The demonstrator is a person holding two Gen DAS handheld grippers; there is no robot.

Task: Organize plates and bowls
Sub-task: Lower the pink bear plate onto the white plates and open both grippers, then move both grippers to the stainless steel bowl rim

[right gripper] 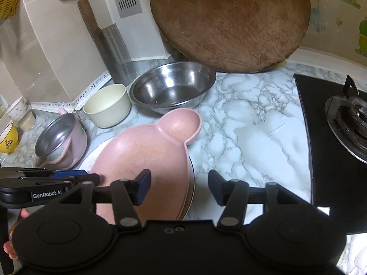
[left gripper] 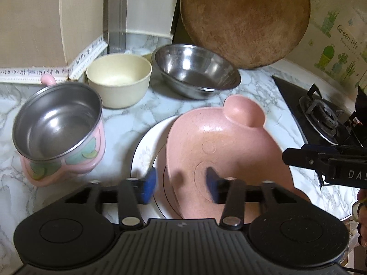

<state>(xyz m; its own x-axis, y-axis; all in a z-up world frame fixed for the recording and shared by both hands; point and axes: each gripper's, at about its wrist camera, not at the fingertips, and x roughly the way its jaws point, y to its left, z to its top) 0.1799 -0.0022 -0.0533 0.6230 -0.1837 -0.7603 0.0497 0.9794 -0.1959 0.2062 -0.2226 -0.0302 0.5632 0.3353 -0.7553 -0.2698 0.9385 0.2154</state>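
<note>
The pink bear-shaped plate [right gripper: 146, 158] lies on a white plate [left gripper: 146, 146] on the marble counter [right gripper: 247, 123], with what looks like a second pink rim under it. I judge it light, stiff and a little slick, likely moulded plastic; its thin rim or the round ear compartment would give the surest hold. The white plate beneath looks ceramic, so heavier and breakable.

The left gripper [left gripper: 181, 183] hangs over the pink plate's near left edge, jaws open with the rim between them, gripping nothing. The right gripper [right gripper: 180, 186] hovers at the plate's near right edge, jaws wide open and empty.

Behind the pink plate stands a steel bowl [right gripper: 172, 87], and behind-left a cream bowl [right gripper: 106, 106]. Left of it a pink steel-lined pot [left gripper: 59, 130] sits tilted. A round wooden board [right gripper: 229, 23] leans on the wall behind the steel bowl.

Right of the pink plate the counter is bare as far as the black stove [right gripper: 332, 137]; that side gives the most room.
</note>
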